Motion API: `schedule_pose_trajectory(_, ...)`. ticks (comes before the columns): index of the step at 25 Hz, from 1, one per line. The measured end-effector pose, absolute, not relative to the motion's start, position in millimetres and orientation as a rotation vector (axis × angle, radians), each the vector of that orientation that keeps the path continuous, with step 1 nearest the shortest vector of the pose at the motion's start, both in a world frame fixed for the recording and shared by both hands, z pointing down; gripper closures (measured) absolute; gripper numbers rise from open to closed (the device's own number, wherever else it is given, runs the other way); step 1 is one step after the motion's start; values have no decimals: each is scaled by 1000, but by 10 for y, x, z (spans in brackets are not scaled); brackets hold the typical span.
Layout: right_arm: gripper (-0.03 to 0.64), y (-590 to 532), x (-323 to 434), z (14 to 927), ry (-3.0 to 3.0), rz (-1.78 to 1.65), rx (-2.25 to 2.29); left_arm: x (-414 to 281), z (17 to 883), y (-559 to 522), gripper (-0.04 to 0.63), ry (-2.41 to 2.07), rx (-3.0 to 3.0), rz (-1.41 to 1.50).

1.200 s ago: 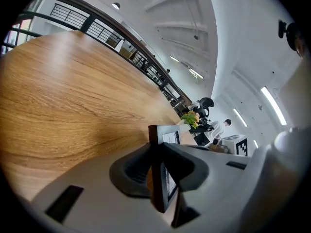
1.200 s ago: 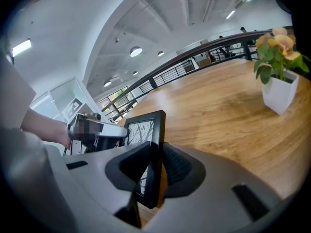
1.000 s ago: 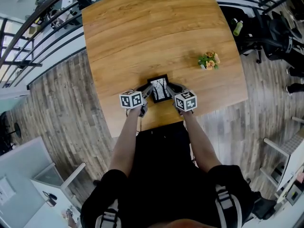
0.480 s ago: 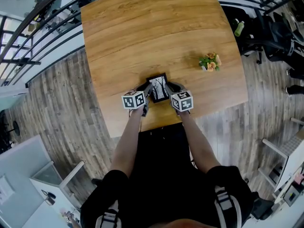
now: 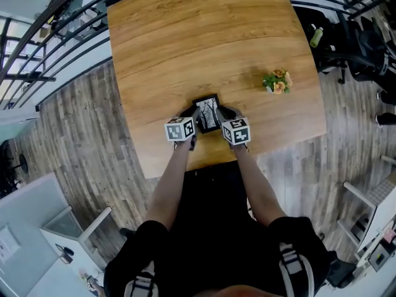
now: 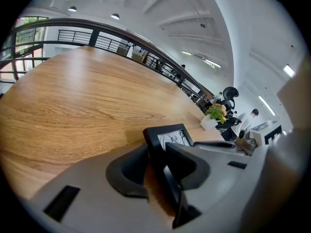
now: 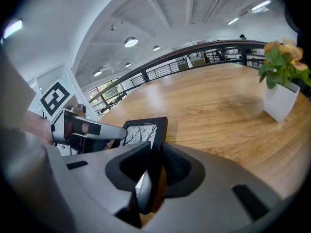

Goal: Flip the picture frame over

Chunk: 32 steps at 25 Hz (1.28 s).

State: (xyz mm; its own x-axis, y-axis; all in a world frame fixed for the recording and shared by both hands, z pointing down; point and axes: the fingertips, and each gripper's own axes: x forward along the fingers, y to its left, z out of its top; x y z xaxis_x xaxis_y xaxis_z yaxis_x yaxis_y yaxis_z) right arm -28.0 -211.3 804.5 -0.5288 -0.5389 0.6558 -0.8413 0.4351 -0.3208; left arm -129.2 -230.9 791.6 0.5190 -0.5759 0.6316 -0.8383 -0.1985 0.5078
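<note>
Right claw [image 7: 155,150] grips frame [image 7: 143,132], left claw [image 6: 155,152] loosening round it, seemingly

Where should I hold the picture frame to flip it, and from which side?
Take the picture frame by its thin black side borders, coming from the near table edge: it is tilted, picture up, leaving both borders reachable. The right gripper pinches the right border; the left gripper's jaws, just opening, straddle the left one loosely.
</note>
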Motion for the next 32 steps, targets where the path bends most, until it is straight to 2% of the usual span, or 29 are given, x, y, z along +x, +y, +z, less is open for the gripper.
schedule_pose_trajectory(32,526,-2103,-330,8061,-2088,562,1161,-1250,7960,-2319,451,-1254,2056,624)
